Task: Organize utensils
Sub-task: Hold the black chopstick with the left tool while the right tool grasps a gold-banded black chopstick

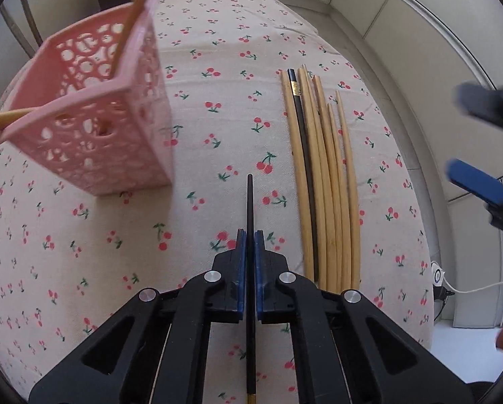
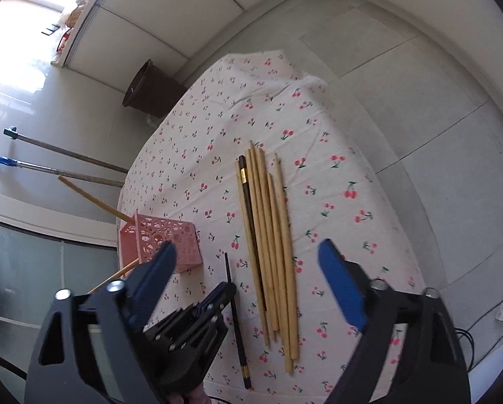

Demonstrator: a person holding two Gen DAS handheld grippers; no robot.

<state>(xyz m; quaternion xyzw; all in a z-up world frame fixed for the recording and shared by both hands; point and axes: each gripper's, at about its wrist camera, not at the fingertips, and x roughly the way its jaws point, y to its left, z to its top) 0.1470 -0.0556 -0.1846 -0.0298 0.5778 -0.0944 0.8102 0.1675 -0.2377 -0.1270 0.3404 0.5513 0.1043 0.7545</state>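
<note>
Ahead-left of the left tongs (image 1: 249, 239) stands the pink basket (image 1: 93, 118) holding two bamboo chopsticks. These tongs are clamped on one black chopstick (image 1: 250, 202), light, stiff, slippery, best gripped mid-shaft. To their right lie six bamboo chopsticks (image 1: 332, 185) and one black; the right tongs (image 2: 248, 266) gape apart.

pink basket (image 1: 93, 128), cherry-print tablecloth (image 1: 218, 50), tan chopsticks (image 1: 332, 185), one black chopstick (image 1: 249, 208).

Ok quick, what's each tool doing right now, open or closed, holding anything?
Left tool: closed on the black chopstick.
Right tool: open, holding nothing, above the chopsticks on the table.
</note>
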